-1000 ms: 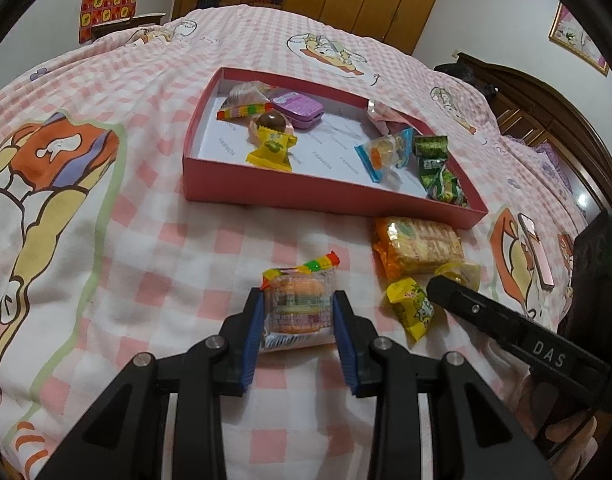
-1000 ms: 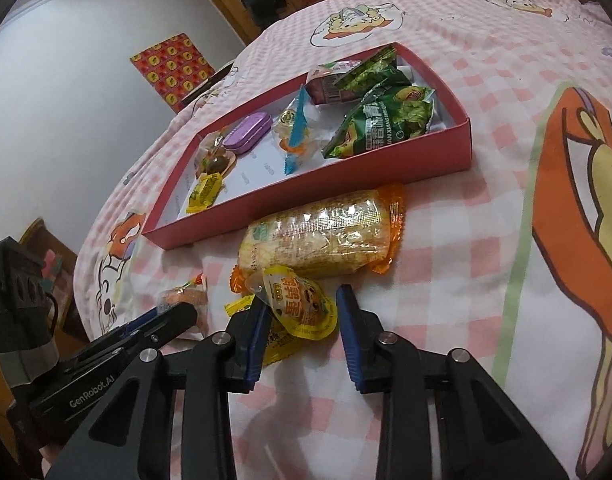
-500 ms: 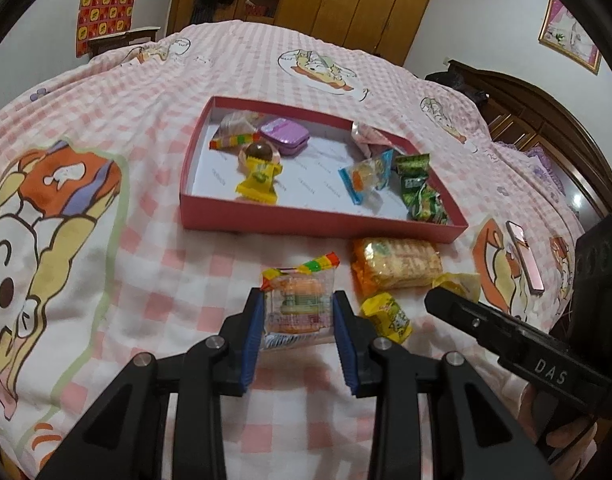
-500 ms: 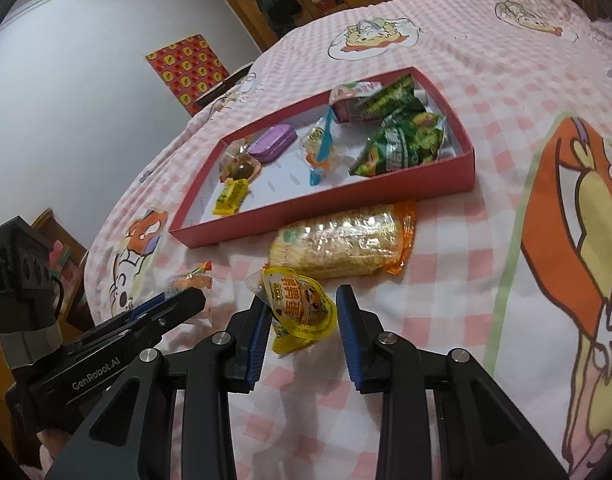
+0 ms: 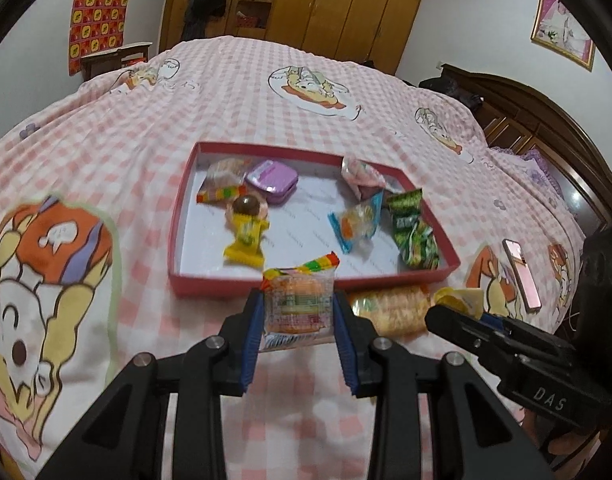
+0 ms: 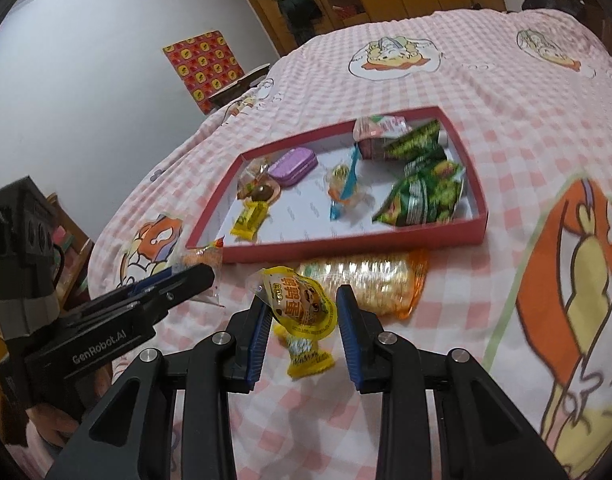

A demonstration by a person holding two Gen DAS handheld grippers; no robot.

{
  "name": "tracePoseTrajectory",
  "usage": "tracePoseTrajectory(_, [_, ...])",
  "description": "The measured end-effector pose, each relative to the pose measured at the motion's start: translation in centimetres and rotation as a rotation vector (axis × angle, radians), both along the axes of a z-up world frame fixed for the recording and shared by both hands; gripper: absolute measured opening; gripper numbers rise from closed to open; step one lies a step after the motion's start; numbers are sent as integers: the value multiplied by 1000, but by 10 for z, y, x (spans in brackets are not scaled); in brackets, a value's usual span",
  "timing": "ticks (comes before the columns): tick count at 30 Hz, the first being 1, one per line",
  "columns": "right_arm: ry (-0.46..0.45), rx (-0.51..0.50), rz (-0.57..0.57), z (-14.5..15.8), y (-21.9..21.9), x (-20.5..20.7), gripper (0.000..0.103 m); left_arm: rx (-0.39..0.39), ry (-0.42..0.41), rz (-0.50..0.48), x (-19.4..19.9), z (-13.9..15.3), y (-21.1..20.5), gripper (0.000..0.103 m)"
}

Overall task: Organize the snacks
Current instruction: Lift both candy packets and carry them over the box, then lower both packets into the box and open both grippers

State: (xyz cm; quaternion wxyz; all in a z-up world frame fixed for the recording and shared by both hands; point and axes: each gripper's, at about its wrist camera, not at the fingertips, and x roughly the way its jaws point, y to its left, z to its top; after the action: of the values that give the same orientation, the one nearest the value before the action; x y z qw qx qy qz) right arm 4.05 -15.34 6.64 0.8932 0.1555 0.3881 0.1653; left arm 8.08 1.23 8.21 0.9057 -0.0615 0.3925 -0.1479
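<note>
- Gripping a clear crinkly candy pack (image 5: 297, 308) with a rainbow-striped top edge, left gripper (image 5: 299, 320) has its blue ribbed pads clamped on both sides of it; pack is lifted off the bedspread, just in front of the red tray's (image 5: 209, 280) near wall.
- Right gripper (image 6: 301, 320) is clenched on a yellow glossy pouch (image 6: 301, 308) with a cartoon print, crimped bottom edge hanging below the pads; pouch is off the bedspread, in front of the red tray (image 6: 346, 246) near wall.
- Red tray: shallow rectangular cardboard box, white printed floor, lying flat on the pink-checked bedspread (image 5: 145, 128), soft cloth with cartoon prints.
- Inside tray, left part: purple rounded tin (image 5: 271, 176), chocolate ball (image 5: 245, 204) in clear wrap, yellow wrapped candy (image 5: 245, 240), second rainbow-edged pack (image 5: 221, 178) at the far left corner.
- Inside tray, right part: blue-edged clear candy pack (image 5: 356, 220), green foil packs (image 5: 412, 232), pinkish pack (image 5: 362, 172) by the far wall.
- Orange shiny cracker pack (image 6: 366, 280), long and ridged, lies on the bedspread touching or just beside the tray's near wall, behind the yellow pouch.
- Pink phone (image 5: 520, 274) lies flat on the bedspread, right of the tray, apart from it.
</note>
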Motion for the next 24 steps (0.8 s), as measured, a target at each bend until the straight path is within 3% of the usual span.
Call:
tracePoseTrajectory(13, [-26, -60, 3, 19, -8, 39, 33, 8, -10, -6, 48, 12, -6, 35])
tracePoseTrajectory(24, [-31, -95, -17, 20, -10, 75, 33, 28, -14, -30, 87, -1, -27, 35])
